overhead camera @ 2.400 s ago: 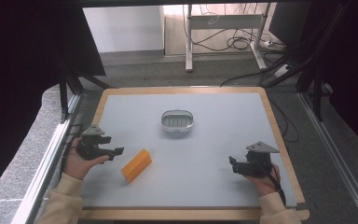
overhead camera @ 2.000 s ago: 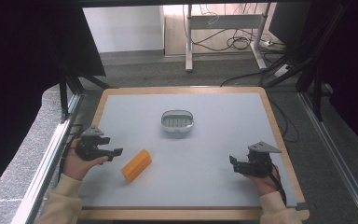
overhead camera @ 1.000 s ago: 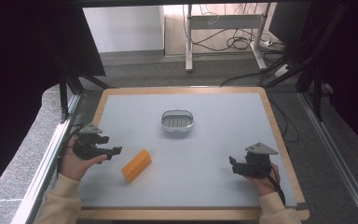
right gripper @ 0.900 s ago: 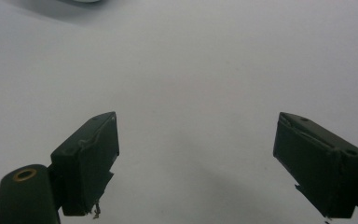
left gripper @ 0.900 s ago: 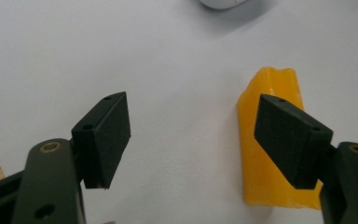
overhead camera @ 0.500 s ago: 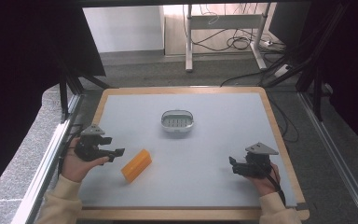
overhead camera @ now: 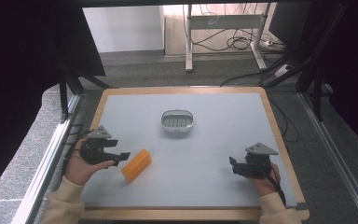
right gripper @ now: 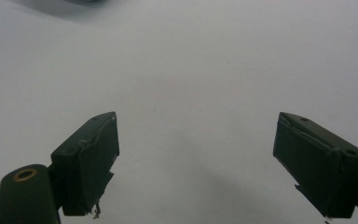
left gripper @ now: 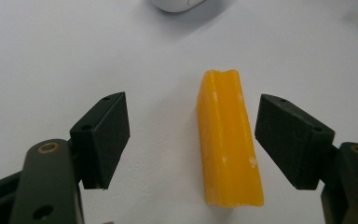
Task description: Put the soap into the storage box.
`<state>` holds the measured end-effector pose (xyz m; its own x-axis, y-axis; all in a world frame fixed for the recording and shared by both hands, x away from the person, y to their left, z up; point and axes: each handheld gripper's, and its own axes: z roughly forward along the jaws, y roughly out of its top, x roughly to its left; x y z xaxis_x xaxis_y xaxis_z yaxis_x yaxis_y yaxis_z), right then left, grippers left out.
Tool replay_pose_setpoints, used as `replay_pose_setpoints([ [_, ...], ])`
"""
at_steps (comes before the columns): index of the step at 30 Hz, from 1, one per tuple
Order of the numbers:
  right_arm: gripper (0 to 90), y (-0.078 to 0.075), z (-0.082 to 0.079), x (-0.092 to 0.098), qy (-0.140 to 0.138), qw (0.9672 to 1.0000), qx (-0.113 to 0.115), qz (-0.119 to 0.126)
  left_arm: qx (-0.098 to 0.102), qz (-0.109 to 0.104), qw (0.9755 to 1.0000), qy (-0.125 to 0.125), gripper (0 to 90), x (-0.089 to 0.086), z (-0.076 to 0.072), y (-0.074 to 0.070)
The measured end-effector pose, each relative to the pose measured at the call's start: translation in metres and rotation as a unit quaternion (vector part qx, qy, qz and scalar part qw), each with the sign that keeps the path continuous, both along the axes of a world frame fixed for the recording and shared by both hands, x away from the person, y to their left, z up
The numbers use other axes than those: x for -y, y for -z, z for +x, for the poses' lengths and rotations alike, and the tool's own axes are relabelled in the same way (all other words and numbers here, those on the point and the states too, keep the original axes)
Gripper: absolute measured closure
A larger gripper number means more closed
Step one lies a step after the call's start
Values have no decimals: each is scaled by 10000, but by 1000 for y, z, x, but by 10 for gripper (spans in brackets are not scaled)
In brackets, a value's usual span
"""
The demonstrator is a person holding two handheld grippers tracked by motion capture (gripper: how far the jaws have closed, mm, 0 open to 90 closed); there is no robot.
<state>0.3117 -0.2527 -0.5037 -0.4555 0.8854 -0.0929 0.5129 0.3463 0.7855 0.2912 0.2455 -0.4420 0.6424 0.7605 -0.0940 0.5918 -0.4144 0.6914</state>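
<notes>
- No legible text, label, brand, number or sign appears on any surface in the high view or in either gripper view.

Table point(overhead camera: 261, 121): pale grey top, light wood border on all sides, rectangular. Stands on dark floor, metal rails along left and right.

Items lying directly on top:
- Orange block point(overhead camera: 136, 164) point(left gripper: 228, 140): elongated bar, lies flat, near-left part of surface, long axis diagonal to table edges.
- White oval dish point(overhead camera: 177, 121): slotted grey insert inside, upright, around centre of surface, slightly toward far edge, well apart from orange block.

Remaining surface bare grey.
</notes>
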Motion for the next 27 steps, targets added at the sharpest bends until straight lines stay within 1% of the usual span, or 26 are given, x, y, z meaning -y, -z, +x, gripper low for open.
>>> replay_pose_setpoints([
  [12,148,-1,0,1,30,10000,-8,36,-6,38,9998,203,256,14,-6,-2],
  [14,148,-1,0,1,22,10000,29,44,-13,64,9997,237,255,17,-6,-2],
  [20,148,-1,-1,1,38,10000,42,27,-89,150,9995,274,252,24,-6,3],
  [23,149,-1,-1,1,45,10000,52,19,-126,179,9992,332,251,29,-5,6],
  [27,149,-1,0,2,68,10000,64,16,-166,302,9988,360,249,34,-3,10],
])
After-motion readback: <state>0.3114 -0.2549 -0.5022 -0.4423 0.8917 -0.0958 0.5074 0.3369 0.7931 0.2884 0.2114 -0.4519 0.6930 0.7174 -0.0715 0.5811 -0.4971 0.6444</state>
